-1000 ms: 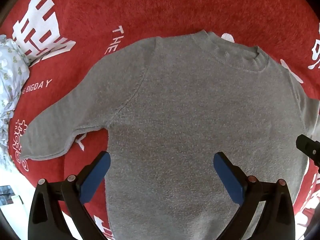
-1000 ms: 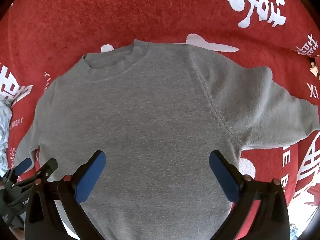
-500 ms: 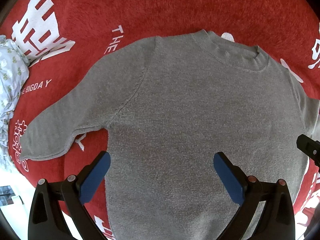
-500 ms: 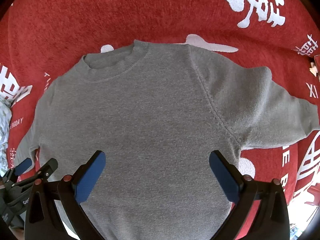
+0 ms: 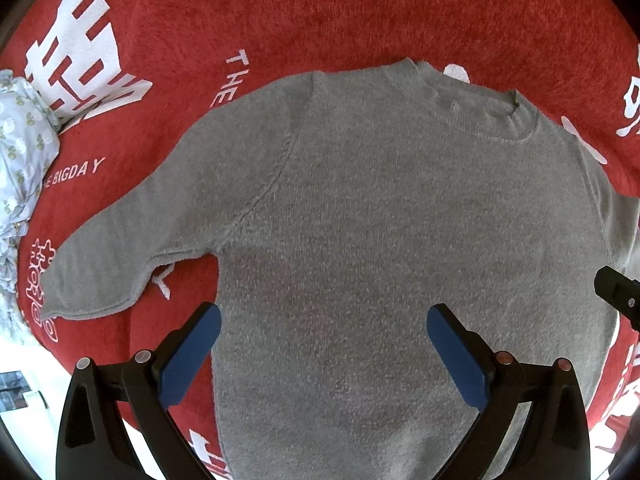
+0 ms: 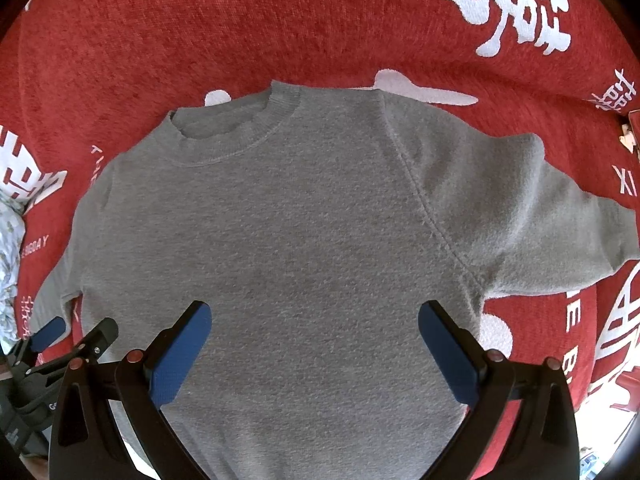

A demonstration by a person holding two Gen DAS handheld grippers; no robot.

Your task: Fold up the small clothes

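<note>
- Here we see a gray sweater (image 5: pixel 380 240) spread flat, front up, on a red blanket (image 5: pixel 320 12) with white lettering; it fills the middle of both wrist views, neckband toward the top of the frame.
- In the left wrist view, one sleeve (image 5: pixel 120 248) stretches toward the lower left, its cuff lying on the red cloth.
- In the right wrist view, the other sleeve (image 6: pixel 540 216) runs out to the right edge.
- Our left gripper (image 5: pixel 324 348) hovers at the bottom of its frame over the sweater's lower body, blue pads spread wide — nothing between them.
- Our right gripper (image 6: pixel 314 344) sits likewise at the bottom of its view, jaws wide apart and holding nothing.
- A pale floral cloth (image 5: pixel 20 152) lies bunched at the left edge — beside the blanket's white characters.
</note>
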